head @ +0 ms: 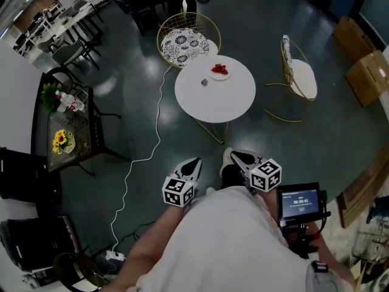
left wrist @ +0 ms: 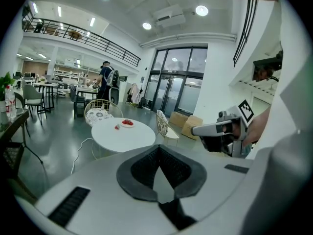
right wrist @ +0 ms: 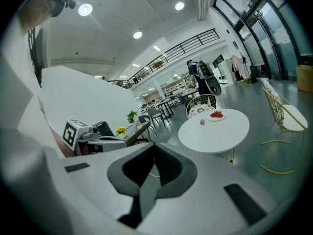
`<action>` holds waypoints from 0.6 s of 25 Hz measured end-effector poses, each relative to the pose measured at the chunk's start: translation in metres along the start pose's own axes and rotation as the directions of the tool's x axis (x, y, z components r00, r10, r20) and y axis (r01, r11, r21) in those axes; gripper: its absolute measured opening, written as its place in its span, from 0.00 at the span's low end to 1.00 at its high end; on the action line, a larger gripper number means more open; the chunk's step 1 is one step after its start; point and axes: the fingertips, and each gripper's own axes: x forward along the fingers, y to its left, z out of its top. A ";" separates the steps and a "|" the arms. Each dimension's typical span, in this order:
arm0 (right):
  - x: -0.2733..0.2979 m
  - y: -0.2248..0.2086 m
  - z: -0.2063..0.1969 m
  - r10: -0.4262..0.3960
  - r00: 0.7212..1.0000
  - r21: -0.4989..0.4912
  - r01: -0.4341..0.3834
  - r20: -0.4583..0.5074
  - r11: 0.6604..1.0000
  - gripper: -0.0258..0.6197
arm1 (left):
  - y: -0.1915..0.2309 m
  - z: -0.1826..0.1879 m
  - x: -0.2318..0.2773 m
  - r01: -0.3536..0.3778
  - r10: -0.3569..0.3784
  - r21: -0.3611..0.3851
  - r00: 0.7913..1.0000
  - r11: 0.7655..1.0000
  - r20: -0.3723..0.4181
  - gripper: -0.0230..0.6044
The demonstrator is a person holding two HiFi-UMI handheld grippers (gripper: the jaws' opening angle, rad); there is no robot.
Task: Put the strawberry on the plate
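**A:** Head view first. Where are the claws?

**B:** Low in the picture, close in front of the person. The left claw [head: 196, 162] and the right claw [head: 234, 156] point toward the round white tabletop [head: 214, 102] but are well apart from it. They touch nothing.

**A:** And the strawberry?

**B:** The strawberry [head: 220, 69] lies on the plate [head: 214, 76], near the tabletop's far edge. A small object [head: 205, 82] sits just beside the plate (too small to name).

**A:** Is there room to move?

**B:** Bare dark floor [head: 285, 145] lies between the person and the tabletop. A white cable [head: 143, 159] trails across it on the left. One wire chair [head: 182, 41] stands behind the tabletop, and a second chair [head: 299, 73] stands to its right. The tabletop's near half is bare.

**A:** What does the left gripper view show?

**B:** The left claw's [left wrist: 159, 151] jaws are closed tip to tip with nothing between them. The tabletop is ahead and a little left, with the plate and its red fruit on the far side. The right claw shows at the right edge, beside the left one but not touching it.

**A:** And the right gripper view?

**B:** The right claw [right wrist: 154, 148] is pressed together too, and it is empty. The tabletop is ahead to the right. The plate is toward its far rim, and the small object is just beside the plate.
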 end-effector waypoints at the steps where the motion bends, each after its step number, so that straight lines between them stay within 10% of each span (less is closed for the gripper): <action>1: 0.000 -0.001 0.001 -0.002 1.000 0.001 0.002 0.000 1.000 0.05 | 0.000 0.000 0.000 0.000 0.000 -0.002 1.000 1.000 0.000 0.05; 15: 0.008 -0.014 0.003 -0.016 1.000 0.019 0.017 -0.008 1.000 0.05 | 0.012 0.004 0.014 -0.005 0.005 -0.001 1.000 1.000 -0.023 0.05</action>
